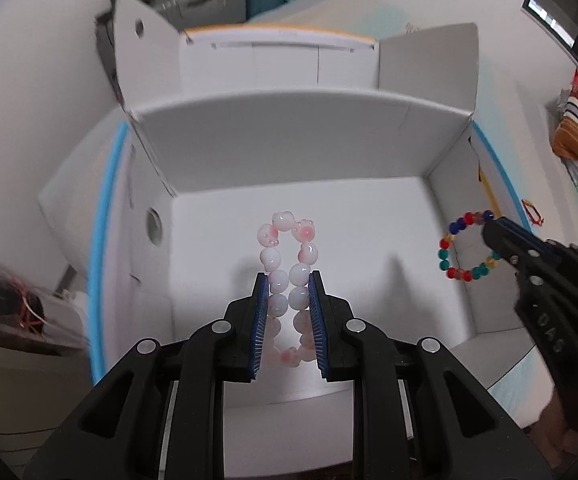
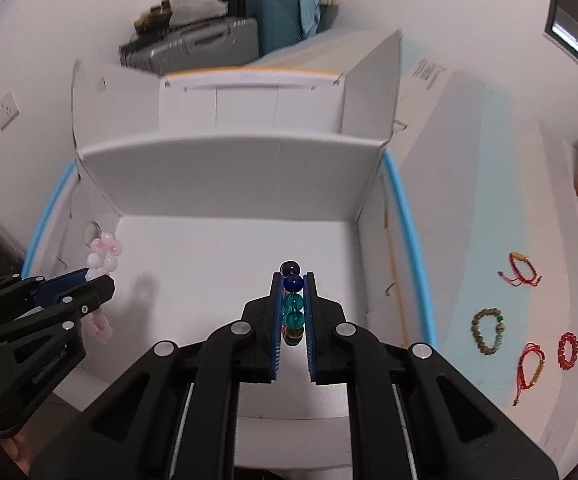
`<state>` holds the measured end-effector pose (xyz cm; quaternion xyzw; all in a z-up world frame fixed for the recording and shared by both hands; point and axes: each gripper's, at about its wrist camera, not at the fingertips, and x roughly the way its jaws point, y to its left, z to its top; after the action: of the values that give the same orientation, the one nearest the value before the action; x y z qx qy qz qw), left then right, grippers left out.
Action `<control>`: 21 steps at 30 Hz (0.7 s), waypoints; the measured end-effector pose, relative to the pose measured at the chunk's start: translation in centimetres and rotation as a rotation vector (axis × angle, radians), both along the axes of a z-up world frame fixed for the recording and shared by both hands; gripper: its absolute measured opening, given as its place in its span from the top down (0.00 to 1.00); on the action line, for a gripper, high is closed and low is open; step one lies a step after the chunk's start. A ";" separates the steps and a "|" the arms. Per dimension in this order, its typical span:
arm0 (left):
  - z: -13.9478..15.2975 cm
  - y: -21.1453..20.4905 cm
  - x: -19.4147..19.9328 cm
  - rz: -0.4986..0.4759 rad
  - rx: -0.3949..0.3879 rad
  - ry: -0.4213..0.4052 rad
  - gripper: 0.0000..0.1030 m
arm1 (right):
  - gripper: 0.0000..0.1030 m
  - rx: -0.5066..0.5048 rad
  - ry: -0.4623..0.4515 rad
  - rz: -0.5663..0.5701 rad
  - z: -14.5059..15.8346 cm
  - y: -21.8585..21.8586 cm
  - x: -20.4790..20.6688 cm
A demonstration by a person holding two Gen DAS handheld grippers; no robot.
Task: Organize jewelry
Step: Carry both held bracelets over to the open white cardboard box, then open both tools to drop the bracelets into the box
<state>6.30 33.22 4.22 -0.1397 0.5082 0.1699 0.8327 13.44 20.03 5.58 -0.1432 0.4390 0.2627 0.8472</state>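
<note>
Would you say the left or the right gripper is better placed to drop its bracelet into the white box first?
Left, marginally. The left gripper holds the pink bracelet over the middle of the white box; the right gripper, holding the multicoloured bracelet, hangs nearer the box's right wall.

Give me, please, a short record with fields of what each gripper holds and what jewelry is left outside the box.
left gripper: shut on pink bracelet, over the box
right gripper: shut on coloured bracelet, over the box
box: white, open, floor bare
left outside: brown bracelet, red bead bracelet, two red cord bracelets, to the right of the box
</note>
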 end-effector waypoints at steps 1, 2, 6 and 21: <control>-0.3 0.2 0.1 0.008 0.006 0.008 0.81 | 0.91 -0.008 0.009 0.000 -0.4 0.2 0.2; -0.6 0.4 0.3 0.014 0.013 0.016 0.81 | 0.91 -0.018 0.019 0.000 -0.9 0.4 0.4; -1.9 1.1 1.1 0.029 0.010 0.064 0.81 | 0.91 -0.038 0.083 -0.005 -2.3 0.7 1.5; -5.8 2.5 3.0 0.055 -0.008 0.216 0.80 | 0.91 -0.093 0.211 -0.075 -5.9 0.5 3.7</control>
<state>9.27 35.74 -1.56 -0.1378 0.5914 0.2050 0.7676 17.12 20.56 -0.37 -0.1374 0.5426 0.2240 0.7979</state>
